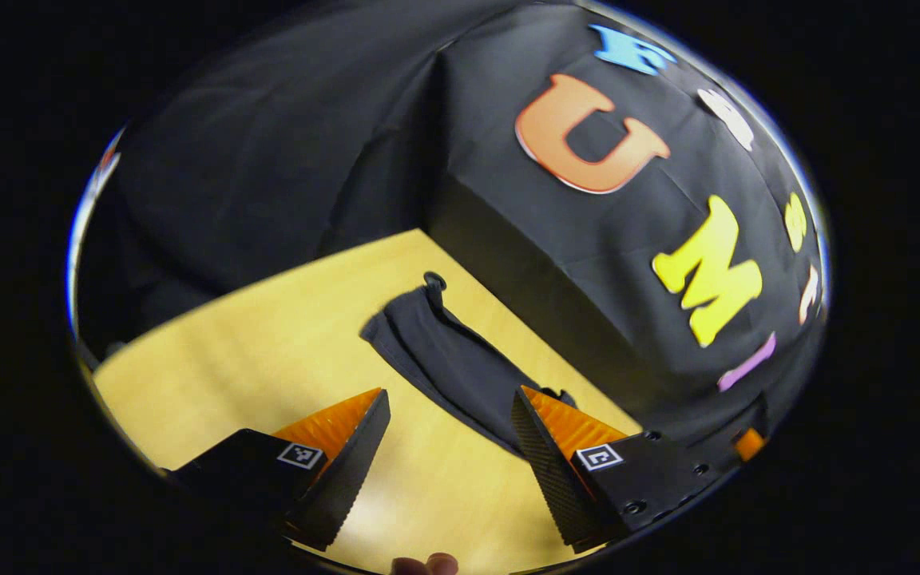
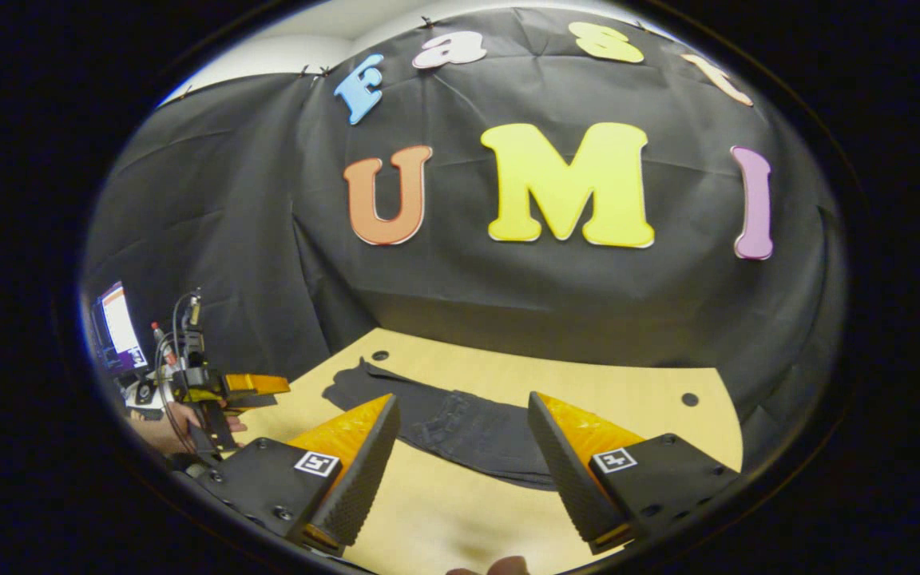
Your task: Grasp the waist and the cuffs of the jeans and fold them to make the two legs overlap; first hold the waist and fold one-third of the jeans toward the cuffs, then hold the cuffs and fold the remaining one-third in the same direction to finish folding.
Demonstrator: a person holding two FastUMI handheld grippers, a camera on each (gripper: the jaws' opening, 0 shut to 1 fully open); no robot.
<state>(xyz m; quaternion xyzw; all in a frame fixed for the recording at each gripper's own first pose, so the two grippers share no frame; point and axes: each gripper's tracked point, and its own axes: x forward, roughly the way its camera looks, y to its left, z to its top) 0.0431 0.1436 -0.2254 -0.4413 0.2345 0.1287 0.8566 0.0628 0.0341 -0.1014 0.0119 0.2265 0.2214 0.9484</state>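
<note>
Both claws, left claw [image 1: 450, 435] and right claw [image 2: 464, 443], wide apart, apparently above jeans [image 2: 460, 427], touching nothing

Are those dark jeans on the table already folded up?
Not folded into thirds: the jeans lie stretched long and flat on the table. Whether the legs overlap, cannot tell.

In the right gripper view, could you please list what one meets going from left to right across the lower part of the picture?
A monitor → the hand holding the other tool → the dark jeans lying flat on the wooden table → a small hole in the tabletop.
</note>
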